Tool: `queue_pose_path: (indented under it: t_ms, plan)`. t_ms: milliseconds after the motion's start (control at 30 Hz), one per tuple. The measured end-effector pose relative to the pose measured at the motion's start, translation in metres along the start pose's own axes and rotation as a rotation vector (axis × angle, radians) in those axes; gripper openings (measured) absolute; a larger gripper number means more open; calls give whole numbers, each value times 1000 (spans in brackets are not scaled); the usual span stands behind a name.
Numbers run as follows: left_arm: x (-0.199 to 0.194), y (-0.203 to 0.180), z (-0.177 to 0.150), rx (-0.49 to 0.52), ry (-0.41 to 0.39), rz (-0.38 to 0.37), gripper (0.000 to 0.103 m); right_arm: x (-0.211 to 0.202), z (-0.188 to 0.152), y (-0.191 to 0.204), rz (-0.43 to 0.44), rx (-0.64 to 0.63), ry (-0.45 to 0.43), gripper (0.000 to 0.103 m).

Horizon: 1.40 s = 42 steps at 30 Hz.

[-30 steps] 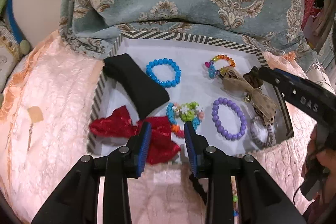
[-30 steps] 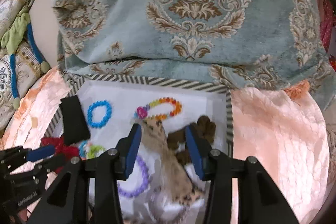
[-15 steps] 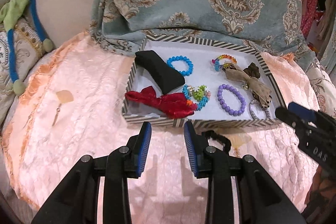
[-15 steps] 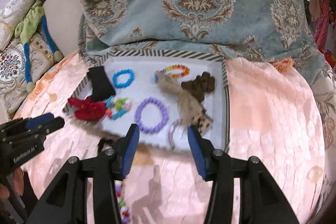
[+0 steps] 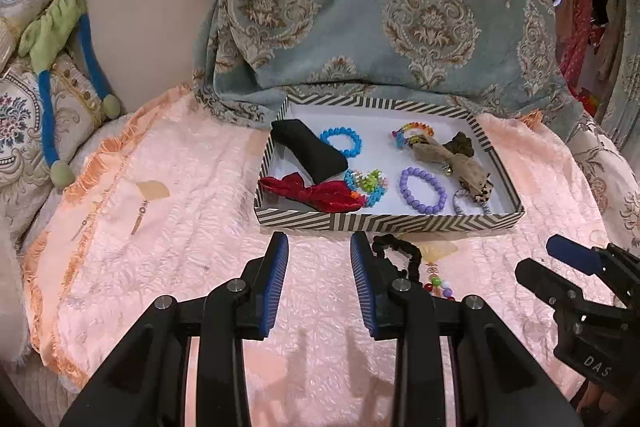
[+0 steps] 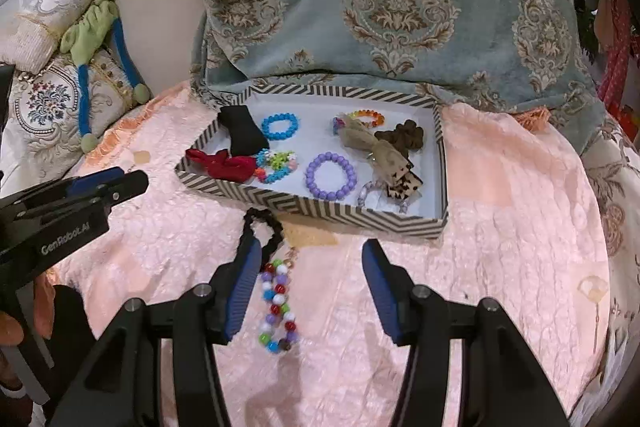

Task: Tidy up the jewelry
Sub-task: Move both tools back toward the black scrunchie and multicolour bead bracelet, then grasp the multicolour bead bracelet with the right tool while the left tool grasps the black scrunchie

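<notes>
1. Right wrist view shows the big pink blanket (image 6: 500, 227) spread over the bed, soft and bumpy. The blanket can bunch up if a finger digs into it, and then the grippers grab cloth and not jewelry.

2. The striped box (image 6: 320, 213) sits on the blanket, near the far pillows. It already holds a purple bracelet (image 6: 331, 177), a blue bracelet (image 6: 280, 126), a red bow (image 6: 224, 165) and more. The box is light, I think. A bump on its near wall can push it away or tip it on the soft blanket, and the things inside can slide together.

3. The right gripper (image 6: 310, 291) hangs low over the blanket, in front of the box. Its jaws are wide apart and hold nothing. The left gripper (image 5: 318, 283) is close by on the other side, jaws a bit apart, also holding nothing. The two can knock into each other if both go for the same thing.

4. The black hair tie (image 6: 262, 233) lies on the blanket, just in front of the box, touching the left finger of the right gripper. It is stretchy and can slip out of a weak pinch.

5. The colorful bead string (image 6: 276, 307) lies just below the hair tie, still outside the box. It looks joined to or tangled with the hair tie; I cannot tell which. Lifting one can drag the other, and the beads can dangle and catch on the box wall.
</notes>
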<state>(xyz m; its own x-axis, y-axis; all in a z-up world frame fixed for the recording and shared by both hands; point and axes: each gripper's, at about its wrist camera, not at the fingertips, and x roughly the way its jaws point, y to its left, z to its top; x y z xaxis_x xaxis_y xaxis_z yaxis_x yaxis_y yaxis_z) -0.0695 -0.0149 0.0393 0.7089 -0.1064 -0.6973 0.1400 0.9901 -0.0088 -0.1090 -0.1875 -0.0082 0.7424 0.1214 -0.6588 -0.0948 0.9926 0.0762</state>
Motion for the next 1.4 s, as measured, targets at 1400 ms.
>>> queue_pose_path:
  t_ms: [1400]
  plan:
    - [16, 1, -14, -18, 68, -14, 16, 35, -33, -1, 37, 3, 121, 55]
